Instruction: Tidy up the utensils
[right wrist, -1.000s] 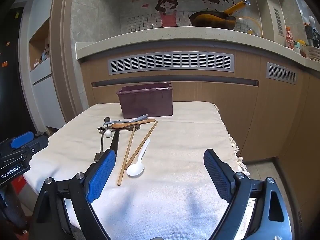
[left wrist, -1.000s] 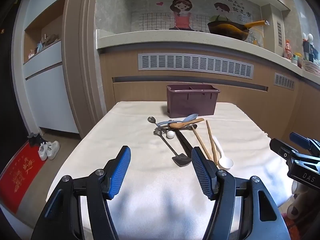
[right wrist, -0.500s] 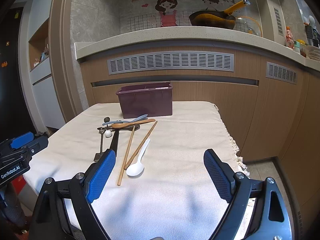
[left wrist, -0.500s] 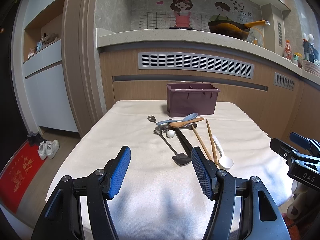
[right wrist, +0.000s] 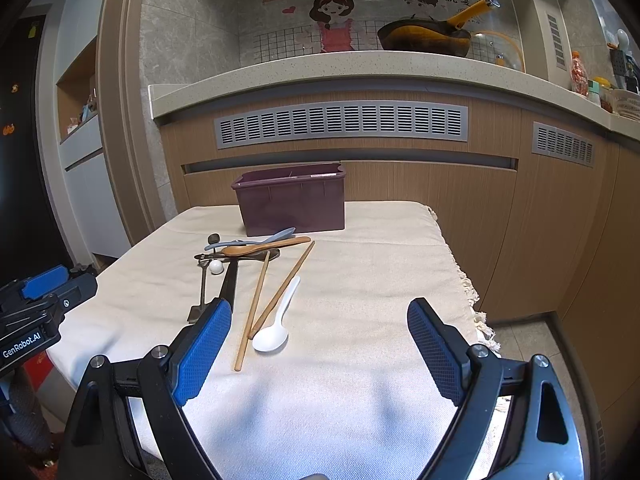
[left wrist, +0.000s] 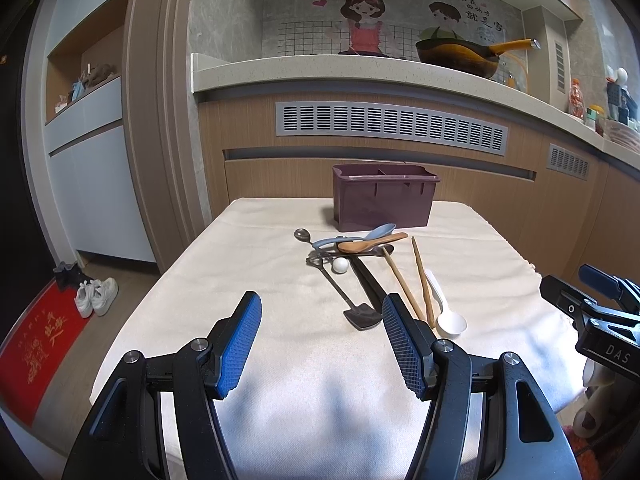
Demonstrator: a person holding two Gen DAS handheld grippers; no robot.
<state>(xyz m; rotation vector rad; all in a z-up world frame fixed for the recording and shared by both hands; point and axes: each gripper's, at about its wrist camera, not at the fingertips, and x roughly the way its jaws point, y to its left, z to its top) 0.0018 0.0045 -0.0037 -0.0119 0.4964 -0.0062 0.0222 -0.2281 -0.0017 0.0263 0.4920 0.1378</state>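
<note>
Both claws hang low over the near end of the cloth-covered surface, each with its blue pads spread apart and nothing between them. The left claw has the flat end of a small metal shovel-shaped spoon lying just ahead of it, between the lines of its two fingers. The right claw is opened wider; the white plastic spoon rests just ahead of its left finger, bowl toward the claw.

Beyond both claws the utensils lie in a loose heap. Two wooden chopsticks run away from the right claw, spreading apart toward the far end, the white spoon's handle alongside one of them. A black-handled utensil lies beside the shovel spoon. At the far end of the heap a wooden spoon lies crosswise, with a pale blue spoon crossing just behind it, a metal spoon off to the left of them, and a small white ball-like piece on the near side.

Farther still, behind the heap, stands the purple utensil caddy, upright on the cloth, with a divider visible inside from the left claw's side. Each claw shows at the edge of the other's view.
</note>
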